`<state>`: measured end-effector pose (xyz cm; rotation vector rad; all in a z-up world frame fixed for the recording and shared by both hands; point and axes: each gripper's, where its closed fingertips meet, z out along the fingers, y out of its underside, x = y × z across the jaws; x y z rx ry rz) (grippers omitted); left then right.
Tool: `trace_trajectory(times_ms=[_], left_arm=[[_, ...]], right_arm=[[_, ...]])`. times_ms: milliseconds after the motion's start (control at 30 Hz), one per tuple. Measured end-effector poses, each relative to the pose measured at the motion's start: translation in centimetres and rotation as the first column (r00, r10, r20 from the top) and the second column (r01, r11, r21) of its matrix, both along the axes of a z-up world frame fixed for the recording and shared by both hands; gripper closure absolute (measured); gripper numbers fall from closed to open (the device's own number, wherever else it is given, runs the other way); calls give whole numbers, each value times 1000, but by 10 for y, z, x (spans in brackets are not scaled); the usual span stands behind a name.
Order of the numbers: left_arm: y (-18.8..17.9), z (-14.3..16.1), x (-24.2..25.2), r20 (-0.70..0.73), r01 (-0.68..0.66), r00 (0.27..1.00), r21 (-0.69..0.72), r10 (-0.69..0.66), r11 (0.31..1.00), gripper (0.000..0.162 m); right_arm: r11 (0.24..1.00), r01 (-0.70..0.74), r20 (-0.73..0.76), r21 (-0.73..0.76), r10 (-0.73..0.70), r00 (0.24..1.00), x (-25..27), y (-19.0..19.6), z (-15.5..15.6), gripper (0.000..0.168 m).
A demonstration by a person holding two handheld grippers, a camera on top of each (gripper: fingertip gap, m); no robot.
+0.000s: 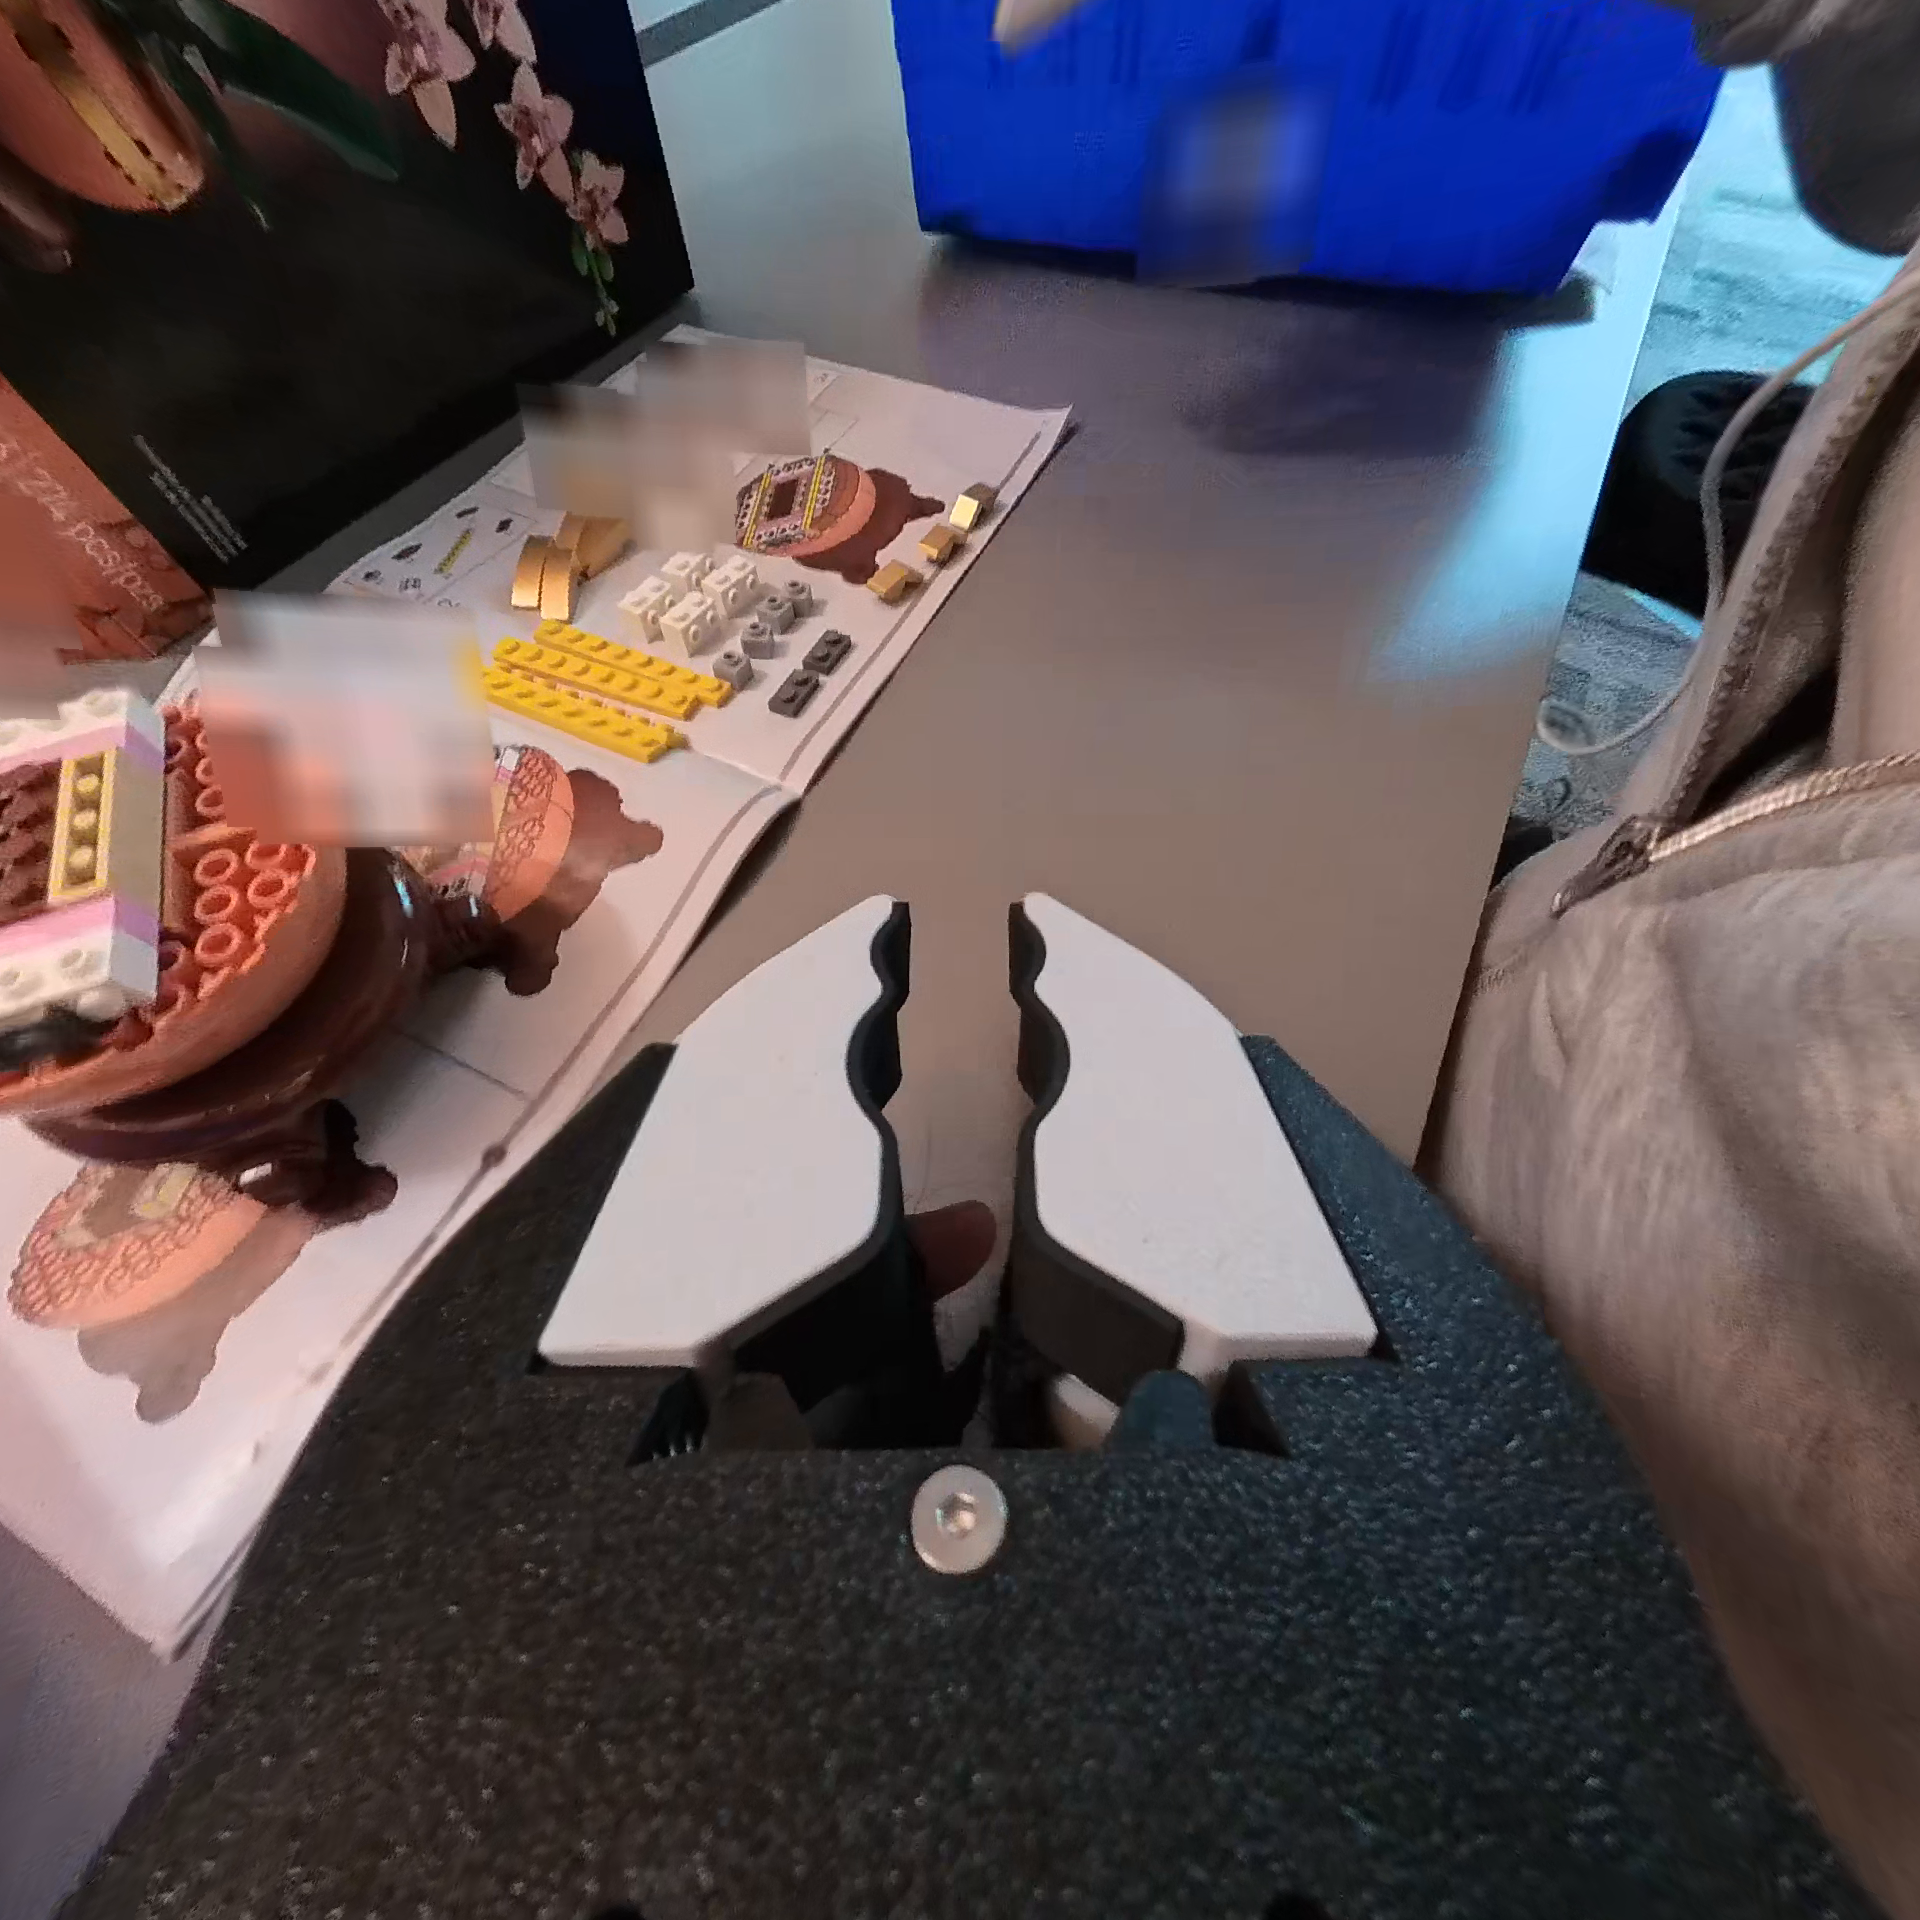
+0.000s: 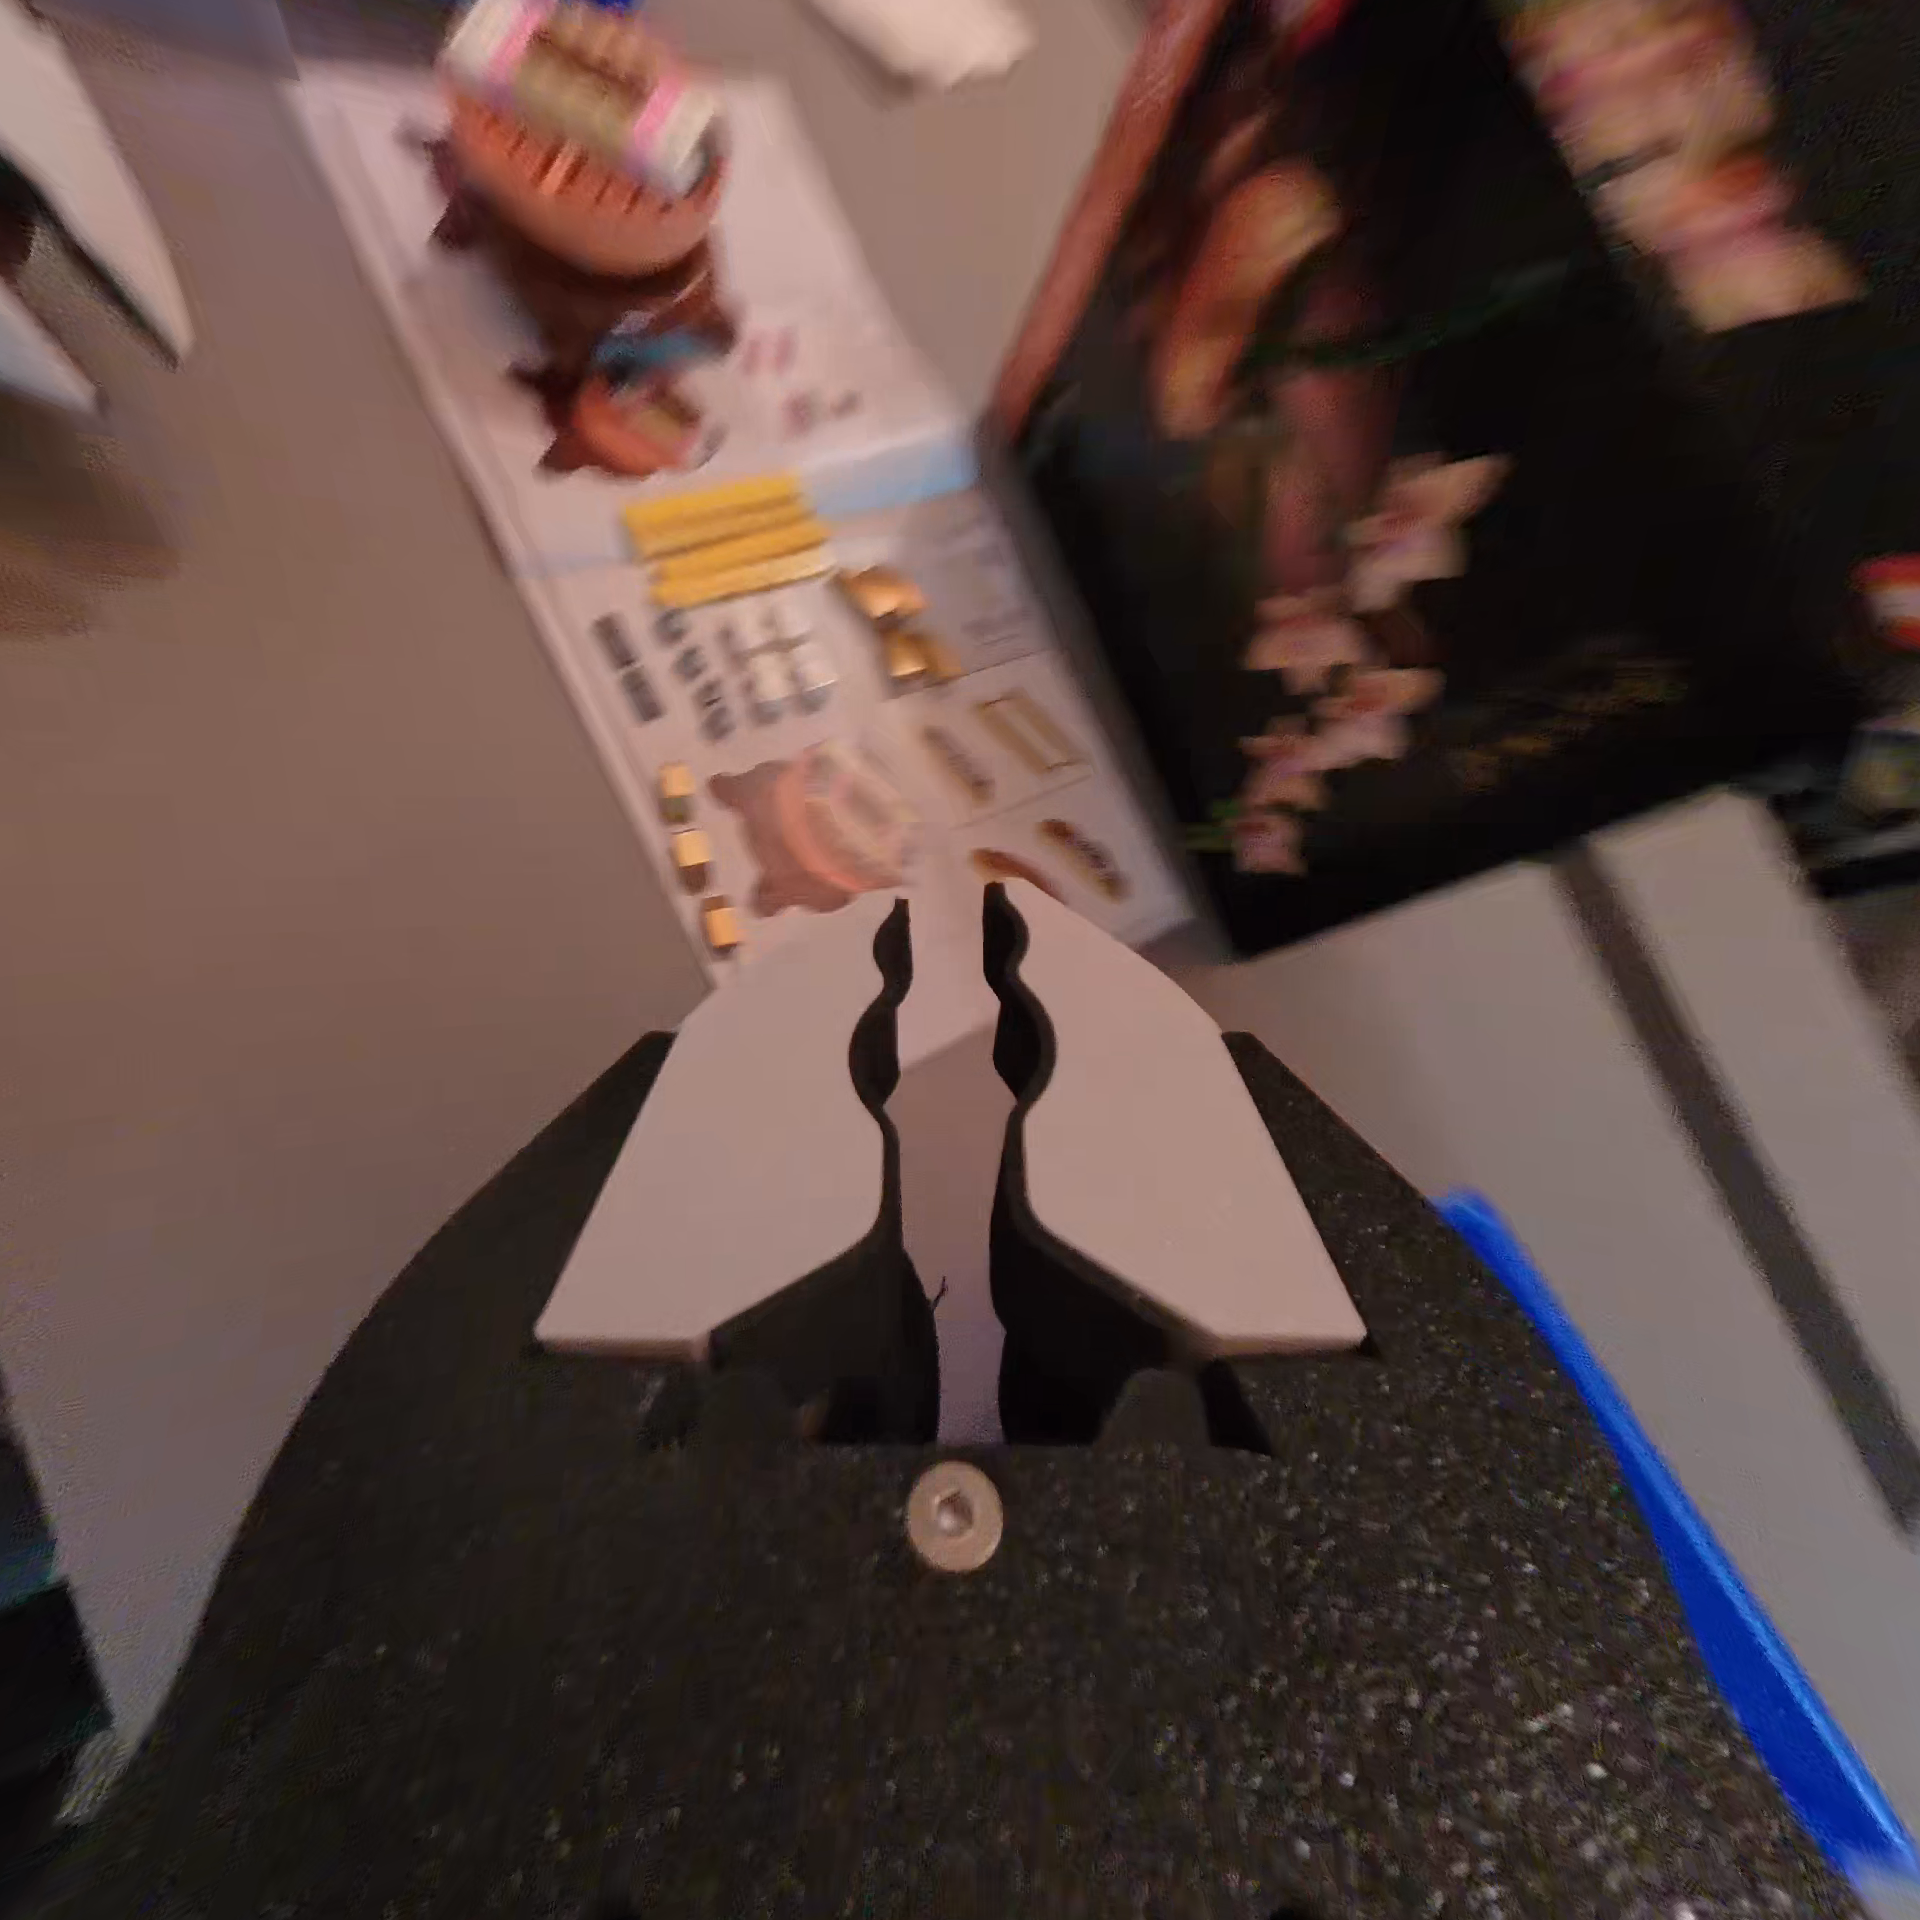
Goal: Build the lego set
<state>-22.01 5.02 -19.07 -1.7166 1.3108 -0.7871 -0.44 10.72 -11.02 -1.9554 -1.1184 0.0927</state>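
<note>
The left hand-held gripper (image 1: 958,914) hangs above the grey desk (image 1: 1195,727) with its two pale fingers spread a little and nothing between them; the right hand-held gripper (image 2: 943,902) is likewise parted and empty, poised over the near edge of the instruction booklet (image 2: 914,436), though that view is badly smeared. The booklet lies open on the desk, and the loose pieces sit sorted on its pages: a row of long yellow plates (image 1: 597,675) side by side; a cluster of white bricks (image 1: 691,603) just beyond them; small light grey pieces (image 1: 764,629) and two dark grey plates (image 1: 810,675) next to those; curved gold pieces (image 1: 561,566) near the white ones; three small gold tiles (image 1: 935,545) well apart towards the page's far edge. The half-built pot (image 1: 187,935), salmon studs on a dark brown base with a white, pink and yellow block on top, stands on the booklet's nearer page, left of the left gripper. A dark box with pink orchids (image 1: 312,260) stands behind the booklet; a blue bin (image 1: 1299,135) sits at the desk's far end; a person's beige zipped sleeve (image 1: 1714,1039) fills the right side.
</note>
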Motion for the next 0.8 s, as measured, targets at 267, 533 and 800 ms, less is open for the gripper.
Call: trace_trajectory(times_ms=[267,533,800], left_arm=[[8,23,51,79,118,990,35,-120,992,144],[19,36,101,94,158,982,47,-162,986,144],[24,27,124,-7,149,989,-16,-149,989,143]], right_arm=[[935,314,-39,165,-312,949,152,-56,48,136],[976,186,66,-117,-179,982,189,-113,-31,142],[945,-63,-6,-321,65,998,156,-128,-82,146]])
